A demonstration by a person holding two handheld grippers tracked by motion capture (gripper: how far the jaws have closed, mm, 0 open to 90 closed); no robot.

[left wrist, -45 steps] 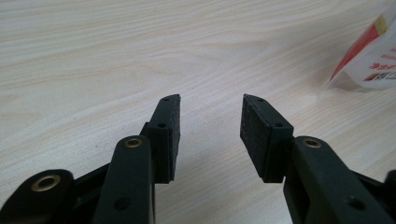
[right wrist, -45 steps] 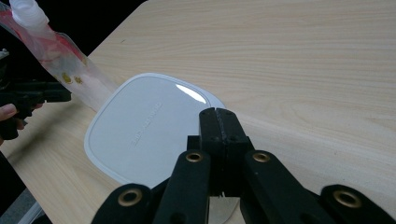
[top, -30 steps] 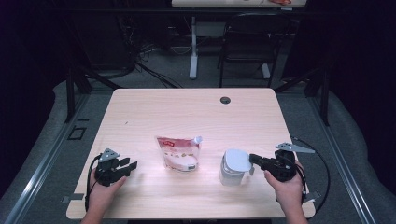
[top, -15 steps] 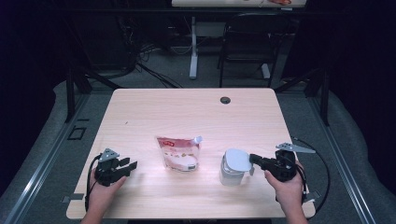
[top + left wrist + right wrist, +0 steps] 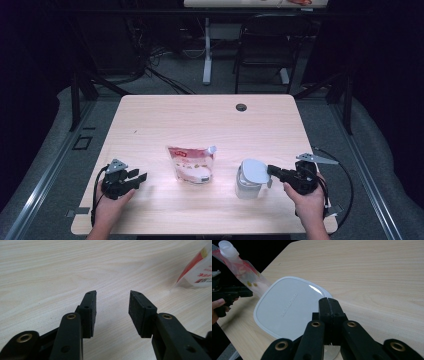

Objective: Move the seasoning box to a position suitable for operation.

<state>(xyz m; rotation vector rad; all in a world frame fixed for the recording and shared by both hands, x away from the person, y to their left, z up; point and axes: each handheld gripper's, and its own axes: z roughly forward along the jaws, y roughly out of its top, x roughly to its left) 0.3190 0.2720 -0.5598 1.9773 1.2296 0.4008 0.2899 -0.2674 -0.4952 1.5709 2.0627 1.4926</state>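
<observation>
- Light wood-grain counter [image 5: 200, 125], rounded corners, small dark grommet hole [image 5: 241, 107] near the far edge.
- Dim room behind it: grey carpet, loose cables, a white desk leg [image 5: 207, 50] and a dark chair [image 5: 265, 45] further back.
- White lidded container [image 5: 250, 178] standing toward the near right of the counter, just left of the right claw [image 5: 272, 172].
- Looks like a squarish tub with rounded corners and a smooth, glossy white lid; faint embossed lettering on the lid in the right gripper view [image 5: 289, 307], too faint to read.
- Right claw pressed together at the container's edge [image 5: 328, 305], jaws shut tight over the lid rim; a bit of pale tab showing under them, so apparently pinching that edge.
- Red-and-white spout pouch [image 5: 191, 163] lying flat mid-counter, left of the container and apart from it, white cap pointing up-right.
- Left claw [image 5: 139, 177] low over the near left of the counter, jaws spread apart with bare wood between them [image 5: 112, 300], nothing gripped; pouch corner off at the right edge of the left gripper view [image 5: 197, 267].
</observation>
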